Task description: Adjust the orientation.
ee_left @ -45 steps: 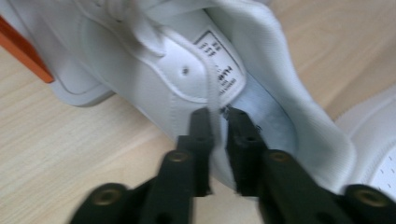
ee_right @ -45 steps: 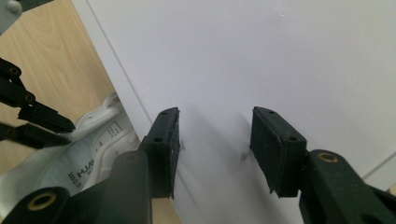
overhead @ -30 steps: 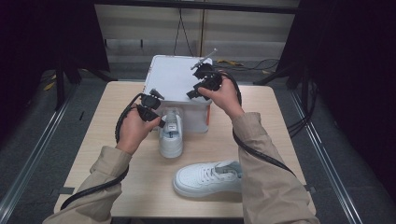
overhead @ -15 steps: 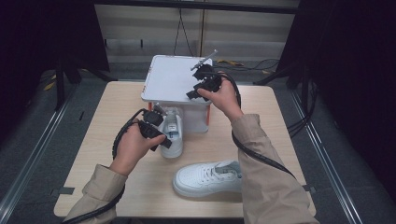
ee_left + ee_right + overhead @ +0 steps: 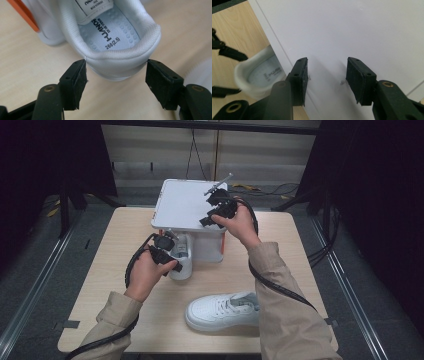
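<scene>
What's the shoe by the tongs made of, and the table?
The shoe looks like smooth white leather or faux leather, with a soft padded fabric collar and a dimpled, printed insole. The table looks like pale wood or wood-look laminate: matte, with faint grain lines.

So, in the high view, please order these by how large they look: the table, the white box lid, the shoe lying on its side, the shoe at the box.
1. table
2. white box lid
3. shoe lying on its side
4. shoe at the box, though the left gripper and the box hide part of it, so this last rank is unsure.
</scene>
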`<state>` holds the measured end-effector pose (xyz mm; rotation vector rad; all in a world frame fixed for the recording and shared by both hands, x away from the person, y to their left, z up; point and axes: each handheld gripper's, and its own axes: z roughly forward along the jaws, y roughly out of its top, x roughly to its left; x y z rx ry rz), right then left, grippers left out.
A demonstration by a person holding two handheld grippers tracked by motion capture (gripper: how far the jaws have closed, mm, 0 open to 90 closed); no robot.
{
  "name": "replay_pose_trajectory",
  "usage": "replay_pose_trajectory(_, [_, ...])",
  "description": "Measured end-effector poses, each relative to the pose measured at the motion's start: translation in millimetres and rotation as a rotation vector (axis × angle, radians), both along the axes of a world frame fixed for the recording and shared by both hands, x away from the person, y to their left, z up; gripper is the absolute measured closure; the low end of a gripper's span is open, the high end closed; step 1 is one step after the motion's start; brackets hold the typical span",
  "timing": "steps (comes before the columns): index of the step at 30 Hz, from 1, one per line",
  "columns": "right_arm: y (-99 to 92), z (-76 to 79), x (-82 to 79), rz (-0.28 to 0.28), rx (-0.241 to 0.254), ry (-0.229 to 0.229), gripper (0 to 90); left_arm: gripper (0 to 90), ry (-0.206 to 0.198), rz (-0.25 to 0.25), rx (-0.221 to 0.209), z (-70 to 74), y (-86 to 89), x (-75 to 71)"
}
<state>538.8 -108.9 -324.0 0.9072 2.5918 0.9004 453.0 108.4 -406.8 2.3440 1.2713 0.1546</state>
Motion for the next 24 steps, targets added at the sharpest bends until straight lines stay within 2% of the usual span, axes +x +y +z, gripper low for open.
replay_pose_trajectory(1, [-0.2, 0.0, 0.1, 0.002, 0.000, 0.000, 52.0, 34.0, 0.006, 0.006, -0.027, -2.0, 2.6, 3.2])
replay_pose_trajectory(3, [-0.2, 0.2, 0.3, 0.004, -0.002, 0.002, 52.0, 33.8, 0.004, 0.009, -0.044, -3.7, 3.8, 7.5])
replay_pose_trajectory(5, [-0.2, 0.3, 0.5, 0.004, -0.002, 0.005, 52.1, 33.9, -0.014, 0.013, -0.033, -2.6, 0.7, 11.8])
replay_pose_trajectory(7, [-0.2, 0.5, 0.7, 0.005, -0.003, 0.006, 52.0, 34.7, -0.013, 0.028, -0.021, -1.9, -0.7, 16.8])
replay_pose_trajectory(12, [0.0, 0.5, 0.6, 0.004, -0.003, 0.006, 52.0, 34.9, -0.001, 0.037, -0.029, -1.7, -0.9, 22.3])
replay_pose_trajectory(16, [0.3, 0.5, 0.4, 0.003, -0.004, 0.005, 52.0, 39.7, -0.029, 0.041, -0.017, -0.2, -2.2, 15.0])
replay_pose_trajectory(18, [-0.1, 0.3, 0.2, 0.003, -0.002, 0.004, 52.1, 45.0, -0.018, 0.011, -0.005, 2.4, -5.2, 3.2])
replay_pose_trajectory(20, [-0.3, 0.0, 0.2, 0.004, 0.001, 0.002, 52.0, 47.8, -0.016, 0.005, 0.001, 2.1, -6.8, 0.2])
replay_pose_trajectory(21, [-0.3, 0.1, 0.3, 0.005, -0.002, 0.001, 52.0, 50.2, 0.004, -0.013, 0.005, 0.1, -11.1, -6.6])
replay_pose_trajectory(23, [0.4, 0.1, -0.1, -0.001, -0.002, 0.003, 52.0, 51.9, 0.015, -0.030, 0.001, -5.4, -16.1, -8.3])
replay_pose_trajectory(24, [0.4, 0.2, -0.2, -0.001, -0.002, 0.004, 52.0, 52.2, 0.006, -0.026, 0.021, -8.9, -17.8, -6.5])
